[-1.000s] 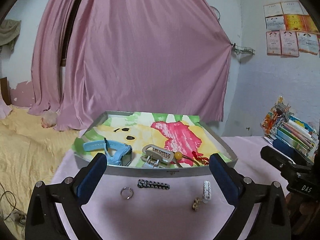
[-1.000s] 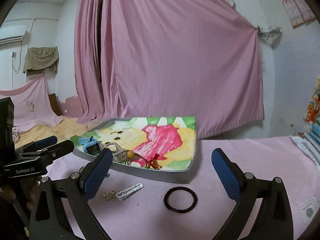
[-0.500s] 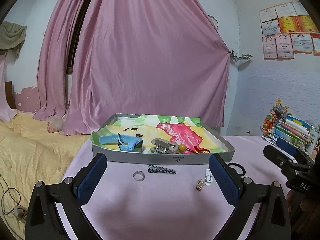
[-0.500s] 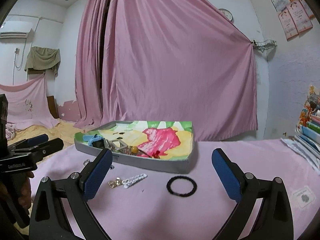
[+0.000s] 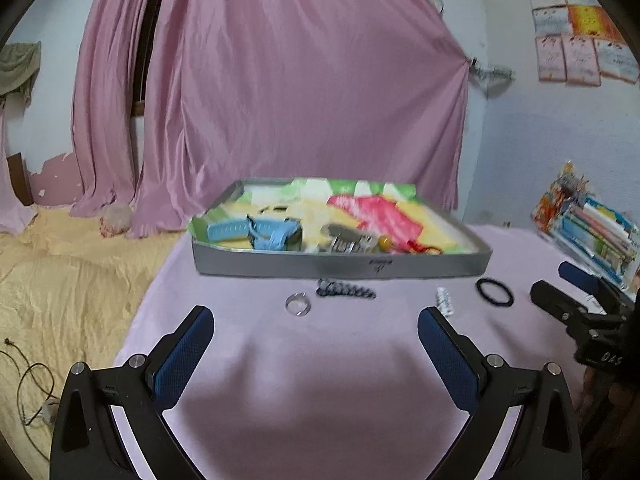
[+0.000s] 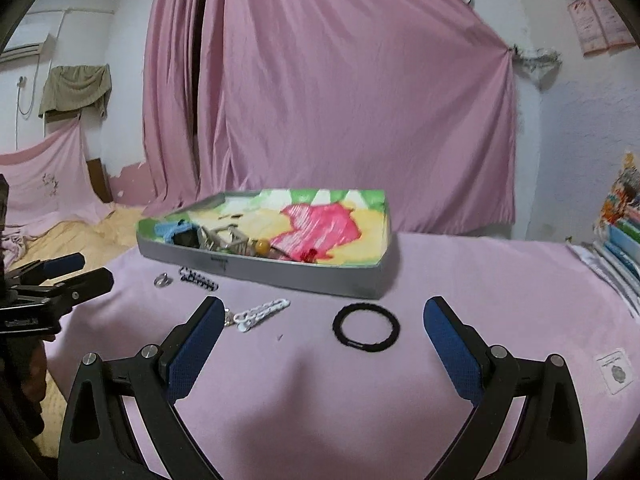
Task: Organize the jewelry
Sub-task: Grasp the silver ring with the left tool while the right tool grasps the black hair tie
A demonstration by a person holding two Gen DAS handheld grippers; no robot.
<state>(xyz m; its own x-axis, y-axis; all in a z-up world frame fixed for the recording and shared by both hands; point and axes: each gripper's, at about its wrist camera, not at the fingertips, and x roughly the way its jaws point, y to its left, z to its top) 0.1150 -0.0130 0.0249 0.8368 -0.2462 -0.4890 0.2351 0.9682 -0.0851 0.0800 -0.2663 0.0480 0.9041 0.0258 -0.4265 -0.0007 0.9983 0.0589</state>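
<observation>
A grey tray [image 5: 280,266] [image 6: 304,280] with a colourful lining stands on the pink cloth; a blue watch [image 5: 264,234], a silver clasp piece [image 5: 348,242] and a yellow bead [image 5: 385,242] lie in it. In front of it lie a silver ring [image 5: 298,304] [image 6: 162,280], a dark bead chain [image 5: 346,290] [image 6: 199,278], a white chain [image 5: 445,301] [image 6: 262,314] and a black hair band [image 5: 495,291] [image 6: 366,326]. My left gripper [image 5: 316,338] [image 6: 76,270] is open, short of the ring. My right gripper [image 6: 324,336] [image 5: 560,280] is open, just before the hair band.
A stack of colourful books [image 5: 592,232] stands at the table's right edge. A small white card [image 6: 614,372] lies on the cloth at the right. A yellow bedspread [image 5: 60,272] with a cable lies left of the table. Pink curtains hang behind.
Both grippers have drawn back from the tray and tilted, so the loose pieces now sit farther ahead. Both stay open and empty. Nothing on the cloth has moved.
</observation>
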